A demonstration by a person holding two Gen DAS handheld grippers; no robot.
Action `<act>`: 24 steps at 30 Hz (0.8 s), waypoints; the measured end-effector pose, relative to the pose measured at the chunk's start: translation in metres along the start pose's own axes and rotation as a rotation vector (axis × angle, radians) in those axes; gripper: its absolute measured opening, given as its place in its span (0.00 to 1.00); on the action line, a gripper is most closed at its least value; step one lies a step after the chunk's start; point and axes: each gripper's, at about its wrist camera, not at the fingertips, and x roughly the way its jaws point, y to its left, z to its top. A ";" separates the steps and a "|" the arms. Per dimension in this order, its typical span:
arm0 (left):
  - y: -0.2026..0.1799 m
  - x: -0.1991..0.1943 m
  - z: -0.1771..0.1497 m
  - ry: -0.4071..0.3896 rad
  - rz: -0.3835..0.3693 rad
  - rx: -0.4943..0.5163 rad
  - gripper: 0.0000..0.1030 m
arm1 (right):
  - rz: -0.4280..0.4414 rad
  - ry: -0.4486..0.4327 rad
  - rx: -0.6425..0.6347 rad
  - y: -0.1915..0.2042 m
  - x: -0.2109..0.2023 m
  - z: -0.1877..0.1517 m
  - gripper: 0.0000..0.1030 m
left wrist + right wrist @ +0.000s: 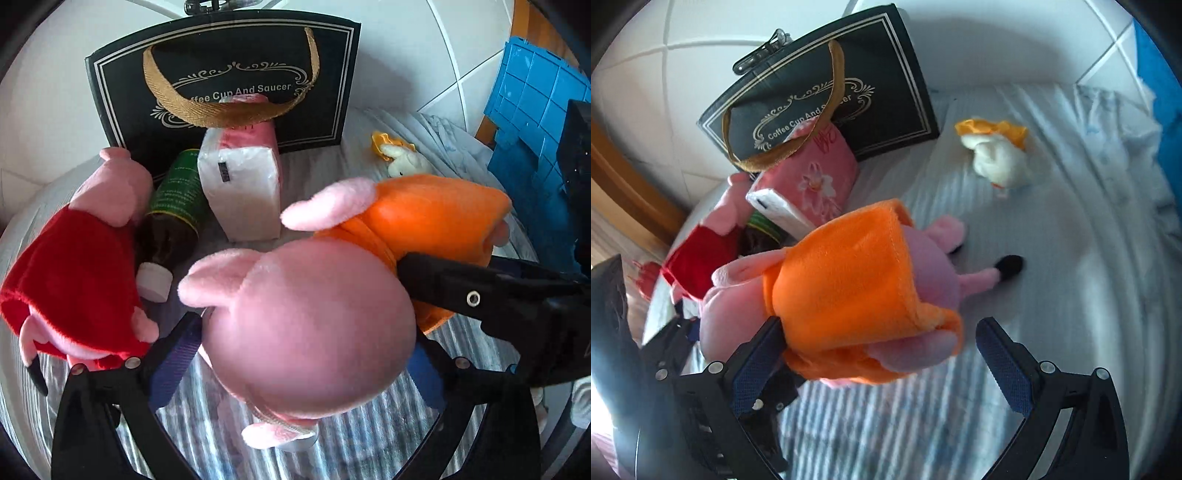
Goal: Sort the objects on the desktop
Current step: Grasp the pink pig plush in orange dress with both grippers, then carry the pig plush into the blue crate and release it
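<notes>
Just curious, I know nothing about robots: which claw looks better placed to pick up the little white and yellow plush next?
Probably the right claw: open, the white and yellow plush lies unobstructed ahead. The left claw straddles the orange-dressed pig plush.

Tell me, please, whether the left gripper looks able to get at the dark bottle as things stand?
Probably not directly: the orange-dressed pig fills the open left gripper, and the bottle lies beyond it, wedged between the red-dressed pig and the tissue pack.

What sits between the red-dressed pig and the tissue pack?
A dark bottle with a green label and white cap lies between the red-dressed pig and the tissue pack, seen best in the left wrist view.
</notes>
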 end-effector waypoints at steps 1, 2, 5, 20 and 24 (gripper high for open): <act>0.002 0.000 0.001 -0.007 -0.012 0.001 0.97 | 0.017 -0.009 0.009 -0.001 0.002 0.003 1.00; 0.002 -0.002 0.002 -0.012 -0.017 0.002 0.93 | 0.034 -0.003 0.015 -0.002 0.005 0.006 1.00; -0.001 -0.011 0.002 -0.019 -0.008 0.009 0.86 | 0.052 0.014 0.017 0.001 0.001 0.011 0.89; -0.046 -0.199 0.008 -0.295 0.024 0.079 0.82 | 0.044 -0.233 -0.106 0.075 -0.166 -0.003 0.79; -0.072 -0.257 0.005 -0.393 0.017 0.113 0.82 | 0.031 -0.333 -0.137 0.096 -0.231 -0.014 0.79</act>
